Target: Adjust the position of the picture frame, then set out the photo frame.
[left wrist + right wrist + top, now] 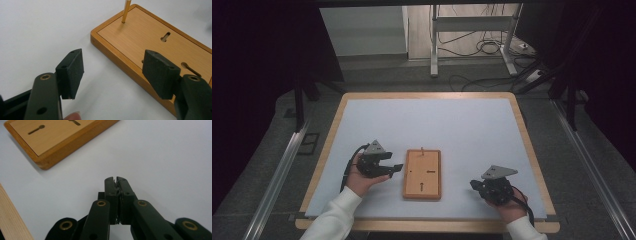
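We have a wooden board [422, 174] lying flat near the front middle of the bench [427, 120], long side running away from us, with a thin peg [125, 11] standing upright in a hole near its far end. Keyhole slots [165, 36] are cut into its top face.

Our left gripper [396, 169] sits just beside the board's left edge, jaws wide and holding nothing. In the left gripper view one pad [72, 72] hangs over bare bench and the other pad [160, 73] is over the board's near edge, so the jaws straddle that edge rather than the peg. Our right gripper [474, 185] rests well to the right of the board, jaws pressed together on nothing.

We judge the step to be reaching for the peg with the left gripper. To do it well, we should carry the jaws forward along the board to the far end, bring both pads level on either side of the peg, and close squarely on its shaft. A skewed grip could tilt or jam it. The right gripper could steady the board if it slides.
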Demonstrator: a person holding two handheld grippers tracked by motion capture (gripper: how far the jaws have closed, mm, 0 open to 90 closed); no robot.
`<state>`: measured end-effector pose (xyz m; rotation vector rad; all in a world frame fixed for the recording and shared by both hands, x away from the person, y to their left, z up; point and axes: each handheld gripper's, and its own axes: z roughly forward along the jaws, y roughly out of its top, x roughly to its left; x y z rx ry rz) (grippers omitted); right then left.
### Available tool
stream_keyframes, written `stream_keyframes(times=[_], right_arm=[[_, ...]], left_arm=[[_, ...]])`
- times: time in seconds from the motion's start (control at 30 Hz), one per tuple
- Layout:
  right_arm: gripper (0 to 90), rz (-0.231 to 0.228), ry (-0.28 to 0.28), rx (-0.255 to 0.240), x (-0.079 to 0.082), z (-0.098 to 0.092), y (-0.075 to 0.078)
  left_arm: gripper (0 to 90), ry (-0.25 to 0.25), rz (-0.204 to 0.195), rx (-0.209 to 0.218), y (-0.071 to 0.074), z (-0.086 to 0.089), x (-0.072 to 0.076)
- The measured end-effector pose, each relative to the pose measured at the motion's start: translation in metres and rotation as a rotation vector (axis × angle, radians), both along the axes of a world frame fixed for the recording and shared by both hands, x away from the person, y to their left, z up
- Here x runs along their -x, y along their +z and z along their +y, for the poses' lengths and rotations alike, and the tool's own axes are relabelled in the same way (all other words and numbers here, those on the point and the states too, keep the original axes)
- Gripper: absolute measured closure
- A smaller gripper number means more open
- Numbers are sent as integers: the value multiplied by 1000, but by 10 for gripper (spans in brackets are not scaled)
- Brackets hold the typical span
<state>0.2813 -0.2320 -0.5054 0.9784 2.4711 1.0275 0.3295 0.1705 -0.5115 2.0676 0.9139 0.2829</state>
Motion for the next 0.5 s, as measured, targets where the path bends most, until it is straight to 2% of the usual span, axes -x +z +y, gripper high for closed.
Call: stream_keyframes(times=[0.07, 0.13, 0.27, 0.5], right_arm=[[837, -2, -12, -6, 2, -5, 0], [726, -4, -21, -1, 3, -7, -1], [576, -2, -38, -9, 4, -11, -3], [469, -15, -62, -19, 4, -9, -3]], left_arm=[[333, 0, -2, 2, 1, -1, -1], [332, -4, -5, 0, 1, -3, -3], [331, -12, -6, 0, 2, -5, -6], [334, -38, -20, -5, 2, -8, -5]])
